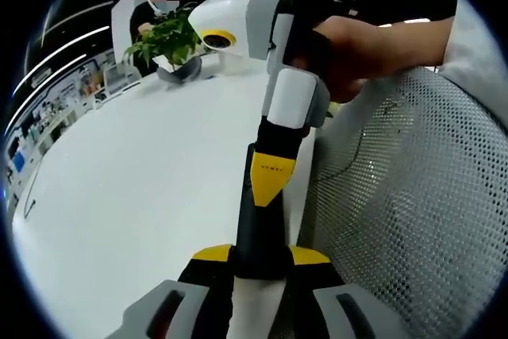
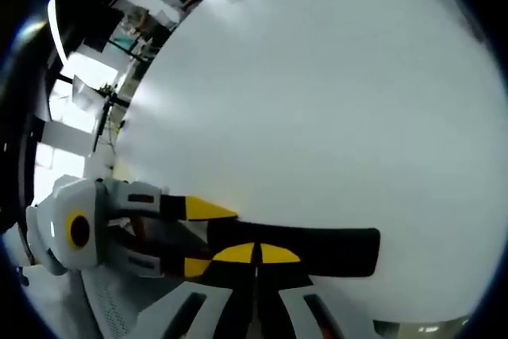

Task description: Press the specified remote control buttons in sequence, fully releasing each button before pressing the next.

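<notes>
Gripping one end of a long black remote control (image 1: 260, 228) between its yellow-tipped jaws, the left gripper (image 1: 260, 263) holds it above a white table (image 1: 135, 188). From the far end, the right gripper (image 1: 274, 172) arrives with its jaws drawn together over the remote, a person's hand (image 1: 349, 49) on its handle. In the right gripper view, the remote (image 2: 317, 250) lies level across the tabletop (image 2: 317, 101). Beyond, a potted plant (image 1: 171, 41) stands on the table; a mesh chair back (image 1: 413, 196) sits alongside.
</notes>
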### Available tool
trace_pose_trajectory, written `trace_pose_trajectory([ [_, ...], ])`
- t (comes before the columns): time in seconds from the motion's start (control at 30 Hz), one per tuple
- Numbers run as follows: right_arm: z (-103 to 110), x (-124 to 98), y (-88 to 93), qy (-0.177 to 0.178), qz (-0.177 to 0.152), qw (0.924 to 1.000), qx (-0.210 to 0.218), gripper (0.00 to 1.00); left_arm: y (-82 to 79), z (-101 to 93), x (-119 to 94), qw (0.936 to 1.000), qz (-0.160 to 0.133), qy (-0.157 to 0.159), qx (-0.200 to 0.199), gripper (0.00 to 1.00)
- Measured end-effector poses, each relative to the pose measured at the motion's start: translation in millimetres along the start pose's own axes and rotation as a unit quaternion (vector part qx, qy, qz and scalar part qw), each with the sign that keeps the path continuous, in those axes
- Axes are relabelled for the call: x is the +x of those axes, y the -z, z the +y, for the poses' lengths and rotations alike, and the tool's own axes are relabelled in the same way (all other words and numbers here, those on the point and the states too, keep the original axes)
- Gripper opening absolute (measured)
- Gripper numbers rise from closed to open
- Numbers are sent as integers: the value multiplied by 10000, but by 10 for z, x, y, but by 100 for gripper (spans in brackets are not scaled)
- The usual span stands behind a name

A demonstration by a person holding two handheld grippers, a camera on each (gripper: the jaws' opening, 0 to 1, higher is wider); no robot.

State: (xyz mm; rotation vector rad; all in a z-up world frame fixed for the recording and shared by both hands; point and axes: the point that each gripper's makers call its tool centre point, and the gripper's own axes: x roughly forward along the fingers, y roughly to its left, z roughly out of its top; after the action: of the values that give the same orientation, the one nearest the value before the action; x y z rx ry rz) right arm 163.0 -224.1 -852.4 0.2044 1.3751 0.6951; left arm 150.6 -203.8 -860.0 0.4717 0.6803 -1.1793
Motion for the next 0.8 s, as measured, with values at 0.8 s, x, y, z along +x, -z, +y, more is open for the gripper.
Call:
trace_pose_trajectory([
  [0.8, 4, -2, -7, 174, -72, 9998, 45, 0, -4, 0, -1, 10000, 48, -30, -12, 24],
])
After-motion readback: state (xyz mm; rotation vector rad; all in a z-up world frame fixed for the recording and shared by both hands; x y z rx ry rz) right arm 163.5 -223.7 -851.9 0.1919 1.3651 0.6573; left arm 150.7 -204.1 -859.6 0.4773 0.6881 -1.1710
